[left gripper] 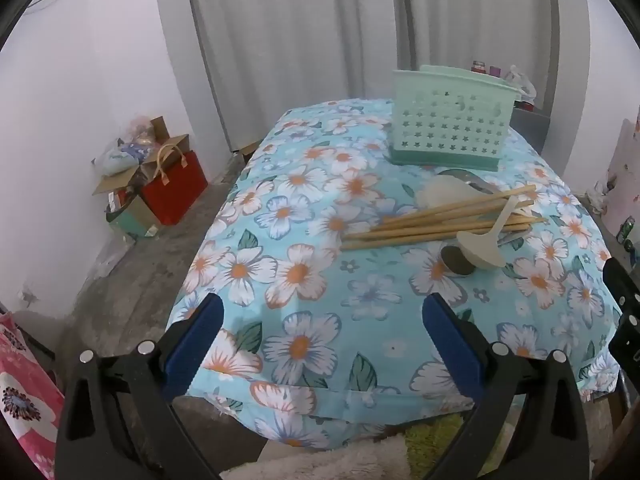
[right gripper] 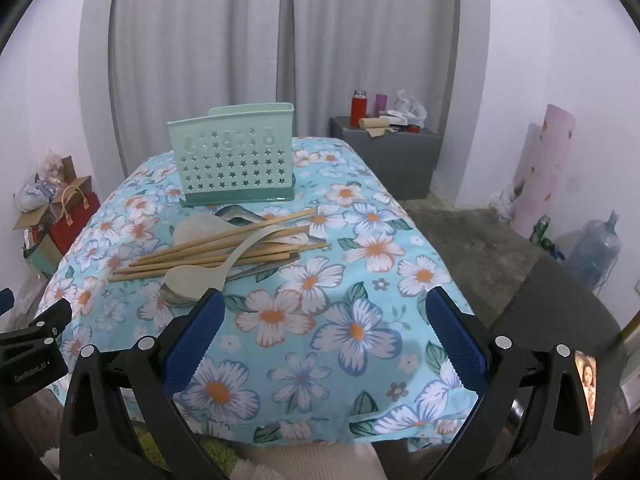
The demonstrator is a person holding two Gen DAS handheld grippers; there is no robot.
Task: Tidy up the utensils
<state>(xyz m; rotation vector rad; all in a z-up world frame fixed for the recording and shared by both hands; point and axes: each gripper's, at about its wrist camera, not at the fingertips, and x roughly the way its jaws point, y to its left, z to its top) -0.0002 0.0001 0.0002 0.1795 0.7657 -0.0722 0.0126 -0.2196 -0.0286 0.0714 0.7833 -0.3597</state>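
The worktop (right gripper: 352,332) is covered by a floral cloth that hangs over its near and side edges. Both tongs stand spread wide and empty above the near edge: the left tongs (left gripper: 322,308) over bare cloth, the right tongs (right gripper: 324,304) likewise, with the left pad tip just before a spoon bowl. Open cloth lies between the tongs and the utensil pile.

One mint utensil holder (right gripper: 234,156) stands upright towards the far end. Just in front of it lies one heap: a bundle of wooden chopsticks (right gripper: 224,250), their count uncertain, two pale plastic spoons (right gripper: 192,276) and some metal utensils (right gripper: 236,214) partly buried beneath.

Beyond the worktop stand a grey cabinet (right gripper: 404,160), a red bag (left gripper: 176,184) and a water bottle (right gripper: 596,248).
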